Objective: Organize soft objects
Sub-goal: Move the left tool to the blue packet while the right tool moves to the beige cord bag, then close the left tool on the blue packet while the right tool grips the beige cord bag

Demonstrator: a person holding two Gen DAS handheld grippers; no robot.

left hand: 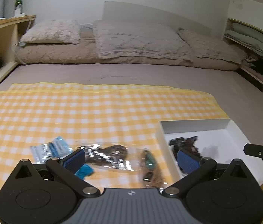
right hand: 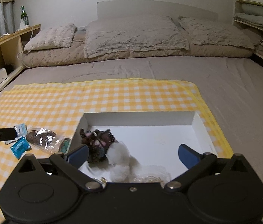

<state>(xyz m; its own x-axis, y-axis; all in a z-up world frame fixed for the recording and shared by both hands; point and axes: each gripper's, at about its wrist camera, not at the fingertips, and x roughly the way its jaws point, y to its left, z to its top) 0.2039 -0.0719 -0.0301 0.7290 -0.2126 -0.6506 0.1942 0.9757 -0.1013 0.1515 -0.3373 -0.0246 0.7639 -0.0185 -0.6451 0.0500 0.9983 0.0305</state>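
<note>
Jaws on both grippers stand wide apart, nothing pinched in either.

Right gripper hangs over the white box. Between and just ahead of its pads: a dark frilly fabric bundle near the left pad, and a white fluffy piece, blurred, roughly centred between the pads. Neither pad touches either item as far as I can tell. Both lie inside the box, near corner.

Left gripper hovers over the yellow checked cloth. Straight ahead between its pads: a clear plastic bag with brown soft stuff inside. A second dark brown and teal item sits closer to the right pad; too blurred to name. Blue-and-white sachets lie beyond the left pad, and a small teal packet is partly hidden under it. The box lies beyond the right pad.

Handling, my guess:
- Bagged item: light, floppy, film slippery and crinkly. Pinching film alone will likely slide or stretch. Better to close across the bulky brown middle so the pads bite contents through the plastic.
- Sachets: thin, flat, hard to get a pad under on soft bedding. Take by an edge.
- Nothing fragile; firm squeeze should be fine.
- Bed gives underneath, so pressing down will sink the target.
</note>
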